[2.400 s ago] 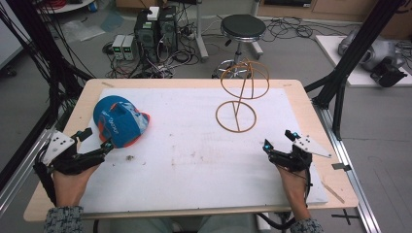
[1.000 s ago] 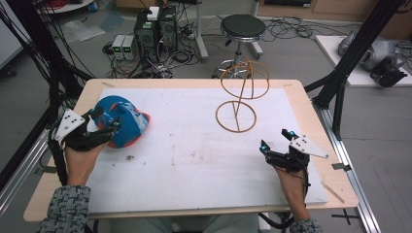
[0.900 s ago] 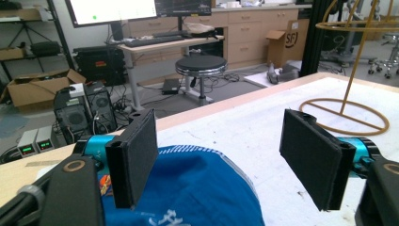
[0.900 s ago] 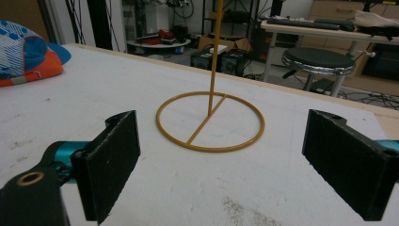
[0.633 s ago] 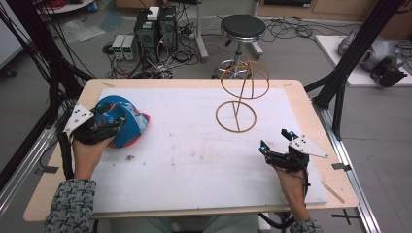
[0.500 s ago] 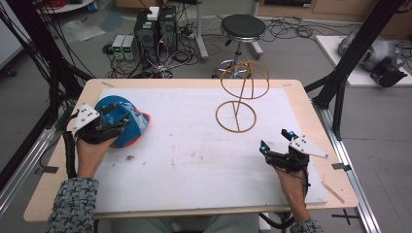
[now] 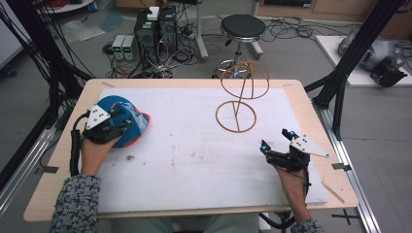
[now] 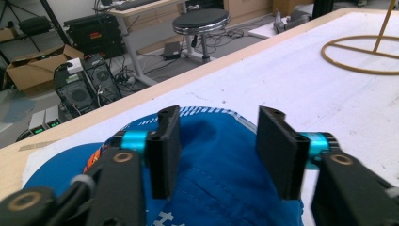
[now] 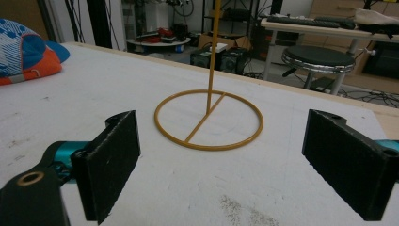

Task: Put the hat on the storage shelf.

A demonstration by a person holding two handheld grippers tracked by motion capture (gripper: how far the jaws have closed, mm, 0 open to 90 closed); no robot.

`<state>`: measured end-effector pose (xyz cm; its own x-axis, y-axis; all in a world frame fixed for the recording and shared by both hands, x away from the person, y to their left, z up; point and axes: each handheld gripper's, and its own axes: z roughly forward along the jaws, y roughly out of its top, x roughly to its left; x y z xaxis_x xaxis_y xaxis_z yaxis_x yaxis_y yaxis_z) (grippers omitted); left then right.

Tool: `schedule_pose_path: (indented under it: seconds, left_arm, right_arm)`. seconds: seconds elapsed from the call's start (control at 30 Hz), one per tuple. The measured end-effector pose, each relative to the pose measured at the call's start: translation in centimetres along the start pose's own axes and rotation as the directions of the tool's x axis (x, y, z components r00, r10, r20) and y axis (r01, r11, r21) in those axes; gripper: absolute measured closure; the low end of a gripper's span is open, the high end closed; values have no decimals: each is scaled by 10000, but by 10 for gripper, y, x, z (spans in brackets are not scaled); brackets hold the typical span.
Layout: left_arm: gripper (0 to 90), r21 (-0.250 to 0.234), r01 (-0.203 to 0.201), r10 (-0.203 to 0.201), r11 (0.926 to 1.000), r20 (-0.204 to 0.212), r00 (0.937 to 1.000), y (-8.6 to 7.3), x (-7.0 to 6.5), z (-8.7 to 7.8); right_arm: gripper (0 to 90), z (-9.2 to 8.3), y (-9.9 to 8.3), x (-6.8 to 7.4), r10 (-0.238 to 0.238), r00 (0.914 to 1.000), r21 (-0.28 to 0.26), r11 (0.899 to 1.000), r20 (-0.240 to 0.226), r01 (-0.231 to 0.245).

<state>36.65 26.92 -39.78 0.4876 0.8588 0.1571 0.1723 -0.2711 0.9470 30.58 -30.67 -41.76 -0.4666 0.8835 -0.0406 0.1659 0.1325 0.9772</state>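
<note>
Cap: a blue cap (image 7: 127, 120) with white pattern and an orange patch sits at the left end of the table, on the white sheet, and it looks slightly squashed to one side.
Left tool: the left tool (image 7: 118, 118) is right over the cap; in the left gripper view (image 8: 219, 148) its two black jaws stand apart with the blue crown between them, low against the fabric, though whether the pads touch it I cannot tell.
Left hand: the hand (image 7: 97, 148) comes in from the bottom left, a patterned sleeve behind it.
Wire stand: a yellow wire stand (image 7: 236, 115), flat ring on the sheet with an upright rod and looped top, stands right of centre toward the far edge, well apart from the cap.
Right tool: the right tool (image 7: 275, 141) sits near the front right, jaws spread wide and nothing between them; the right gripper view (image 9: 221, 162) looks straight at the ring base.
Table: wooden table (image 7: 194, 83) under a scuffed white sheet (image 7: 184, 155).
Beyond: a black stool (image 7: 243, 26) and computer boxes (image 7: 153, 31) on the floor.
</note>
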Motion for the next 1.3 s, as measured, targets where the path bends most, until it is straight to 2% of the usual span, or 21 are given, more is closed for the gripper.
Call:
schedule_pose_path:
  seconds: [0.23,0.37,0.53,0.63,0.7,0.77,0.83,1.0,1.13,1.3]
  left_arm:
    - [781,124,127,-126,9998,-113,9999,0,2,-2]
    - [884,207,280,-277,9994,-147,9995,1,3,-3]
    - [892,83,599,-596,9982,-329,9977,10,7,-7]
    - [893,-202,814,-820,9965,-296,9962,24,9,-10]
    - [893,-197,951,-957,9953,-338,9948,36,10,-10]
    - [892,-213,925,-932,9955,-364,9950,46,9,-9]
    - [892,-293,1163,-1168,9928,-172,9930,58,8,-7]
    - [892,-570,1143,-1144,9918,19,9934,81,1,0]
    - [892,-873,1395,-1388,9864,142,9902,100,-2,6]
    - [892,-1209,1569,-1570,9802,95,9876,125,-4,15]
  right_arm:
    - [109,1,0,1,1,10000,81,10000,-11,-1]
    - [109,1,-1,2,0,10000,223,9998,-19,1]
    - [109,1,-1,1,-41,10000,192,9998,27,41]
    - [109,3,-2,1,-26,10000,253,9997,21,26]
    - [109,3,-2,1,-37,10000,261,9997,22,36]
    - [109,2,-1,1,14,10000,253,9997,19,-14]
    - [109,2,-1,1,28,10000,256,9997,20,-29]
    - [109,0,-1,-2,142,9999,205,9997,47,-143]
    - [109,-2,-2,-4,201,9998,180,9996,84,-203]
    - [109,-5,-3,-6,269,9996,204,9994,108,-271]
